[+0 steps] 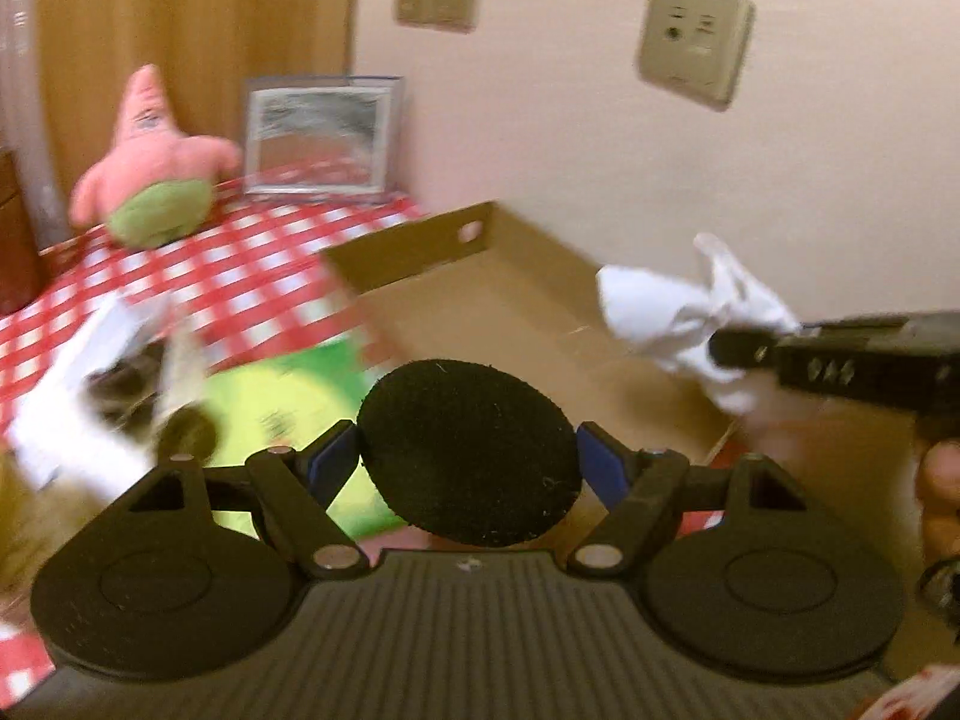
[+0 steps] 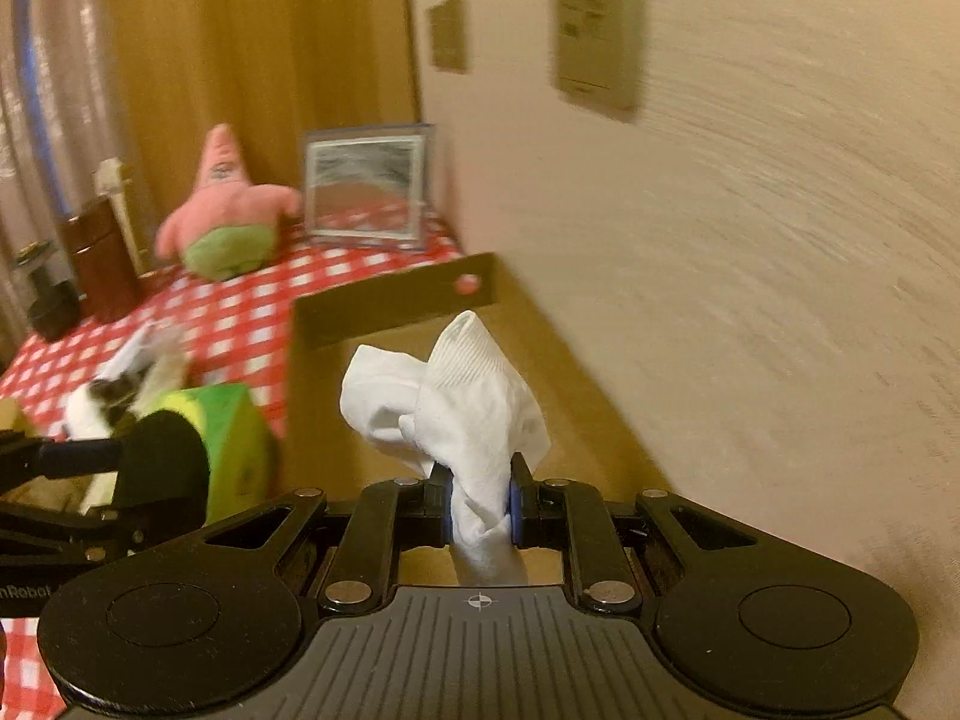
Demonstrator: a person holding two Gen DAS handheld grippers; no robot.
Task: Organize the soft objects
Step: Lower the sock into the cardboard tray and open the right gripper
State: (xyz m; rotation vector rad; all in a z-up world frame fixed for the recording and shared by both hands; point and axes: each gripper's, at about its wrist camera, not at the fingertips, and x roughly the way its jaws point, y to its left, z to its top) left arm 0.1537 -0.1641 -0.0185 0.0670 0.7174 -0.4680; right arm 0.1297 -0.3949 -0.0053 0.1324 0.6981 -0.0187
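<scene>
Our right gripper (image 2: 478, 501) points forward and down over the open cardboard box (image 2: 396, 300), and its fingers (image 2: 441, 501) are pinching a white sock (image 2: 456, 402) that bunches up above them. The sock hangs over the box and does not touch it. Our left gripper (image 1: 470, 456) also tips down, and its fingers (image 1: 333, 459) are spread wide around a round black pad (image 1: 470, 453), which fills the gap and touches both blue tips. In the left view we see the right gripper (image 1: 735, 348) from the side, with the sock (image 1: 690, 312) sticking out of its tip and part of a hand (image 1: 939, 498) at the edge. In the right view we see the black pad (image 2: 159, 462) from the side, near a green and yellow box (image 2: 231, 426). Only the right view shows a brown box (image 2: 102, 264) at the far left. A pink starfish toy (image 2: 225, 204) sits on the red checked surface (image 2: 240, 312) beside a silver frame (image 2: 366, 186). On the left gripper we can read "nRobot", cut off. The wall plates (image 1: 696, 39) are too blurry to read.
</scene>
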